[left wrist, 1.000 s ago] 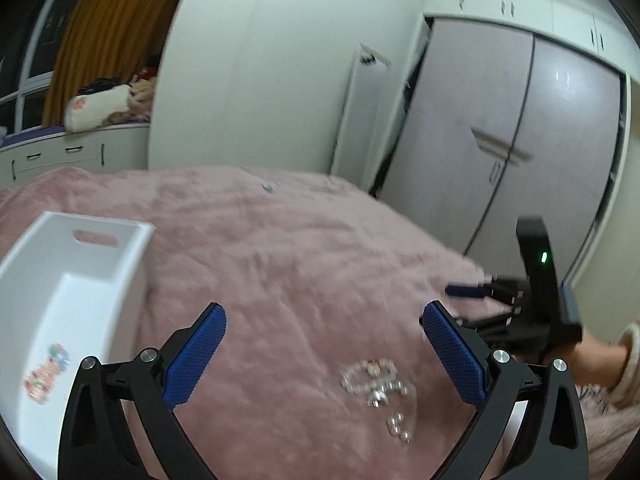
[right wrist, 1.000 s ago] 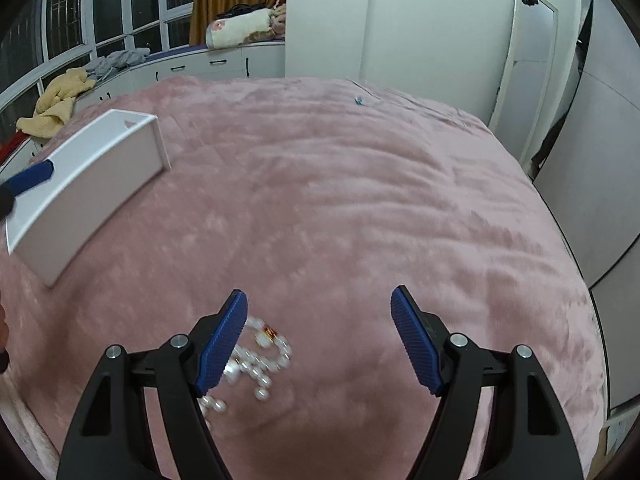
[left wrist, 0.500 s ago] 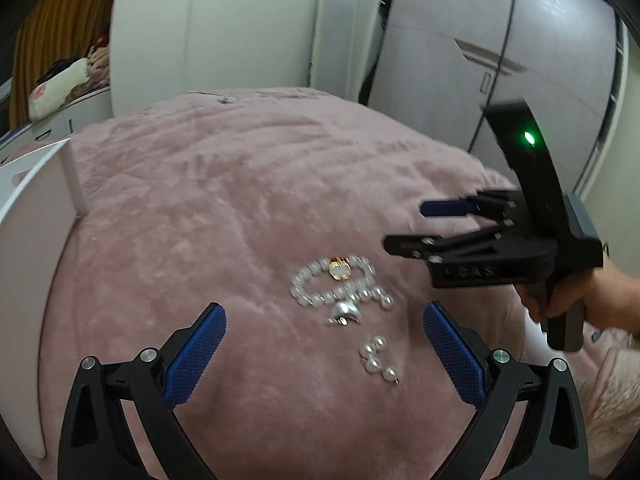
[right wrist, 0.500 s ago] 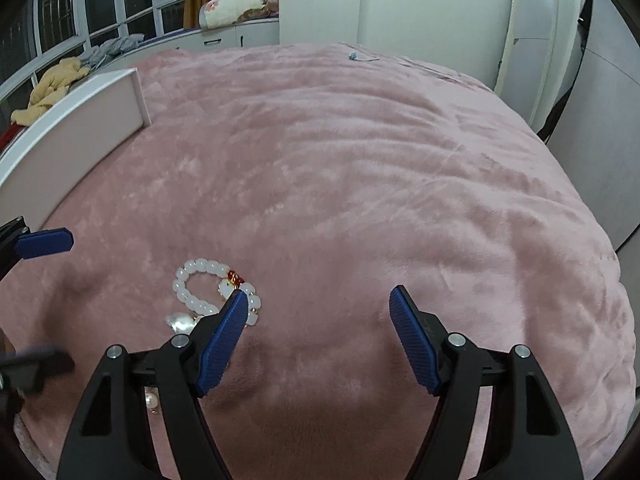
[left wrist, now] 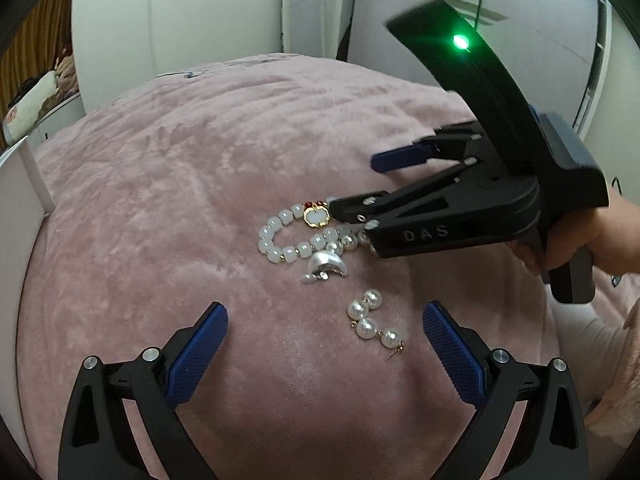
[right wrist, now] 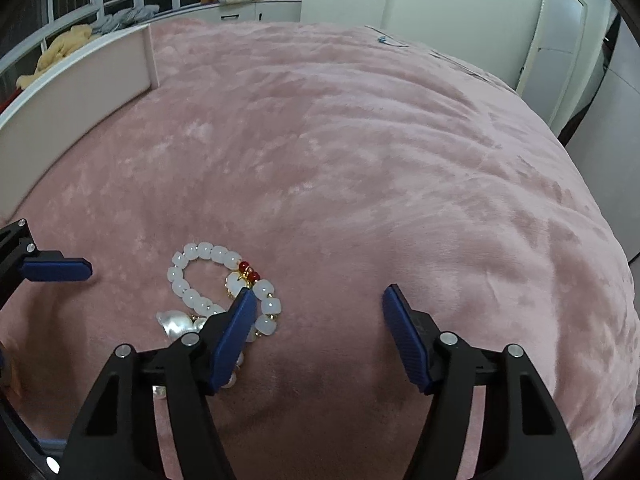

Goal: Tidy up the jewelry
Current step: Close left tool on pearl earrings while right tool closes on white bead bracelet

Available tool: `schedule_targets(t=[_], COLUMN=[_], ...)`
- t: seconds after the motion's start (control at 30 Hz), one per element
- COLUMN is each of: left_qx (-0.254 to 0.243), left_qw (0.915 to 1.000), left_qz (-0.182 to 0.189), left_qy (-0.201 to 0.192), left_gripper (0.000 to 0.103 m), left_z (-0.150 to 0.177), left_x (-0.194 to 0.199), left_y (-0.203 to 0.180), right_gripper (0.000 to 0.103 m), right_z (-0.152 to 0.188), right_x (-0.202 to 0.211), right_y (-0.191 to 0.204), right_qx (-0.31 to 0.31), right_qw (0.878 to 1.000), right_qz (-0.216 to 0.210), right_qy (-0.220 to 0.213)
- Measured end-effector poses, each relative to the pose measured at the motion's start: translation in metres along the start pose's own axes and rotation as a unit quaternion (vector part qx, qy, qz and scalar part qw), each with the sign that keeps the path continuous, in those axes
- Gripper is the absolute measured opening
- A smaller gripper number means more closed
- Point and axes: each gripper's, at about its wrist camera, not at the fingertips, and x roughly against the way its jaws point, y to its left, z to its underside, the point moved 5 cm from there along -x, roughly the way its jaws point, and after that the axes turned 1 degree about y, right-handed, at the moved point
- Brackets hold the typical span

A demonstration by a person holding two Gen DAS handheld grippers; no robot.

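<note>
White bracelet [right wrist: 208, 280], pink blanket [right wrist: 380, 160]

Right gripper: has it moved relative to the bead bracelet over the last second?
Yes. The right gripper has advanced toward the bead bracelet lying on the pink blanket; its left finger now overlaps the bracelet's near edge, fingers open.

Soft, even indoor light fills both views, dim at the black fisheye corners, where straight edges bow hard. A dark soft-edged shadow pools on the pink blanket [left wrist: 168, 184] just behind the jaws in each view. A green indicator light [left wrist: 460, 42] glares and bleeds, far above the left jaws. The right gripper [left wrist: 352, 184] smears slightly with motion blur.
</note>
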Motion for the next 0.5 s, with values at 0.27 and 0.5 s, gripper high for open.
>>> schedule_targets(t=[0.27, 0.5], left_qx=[-0.016, -0.016], left_qw=[0.9993, 0.9993], left_qz=[-0.012, -0.002], left_qy=[0.032, 0.032], left_gripper=[0.079, 0.063], left_z=[0.009, 0.01], left_x=[-0.018, -0.02], left_y=[-0.001, 0.003], right_gripper=[0.038, 0.013], right_z=[0.001, 0.002], right_x=[-0.008, -0.008], right_y=[0.012, 0.013], right_qx=[0.021, 0.022], right_qw=[1.0, 0.999], right_qz=[-0.012, -0.023], right_qy=[0.02, 0.024])
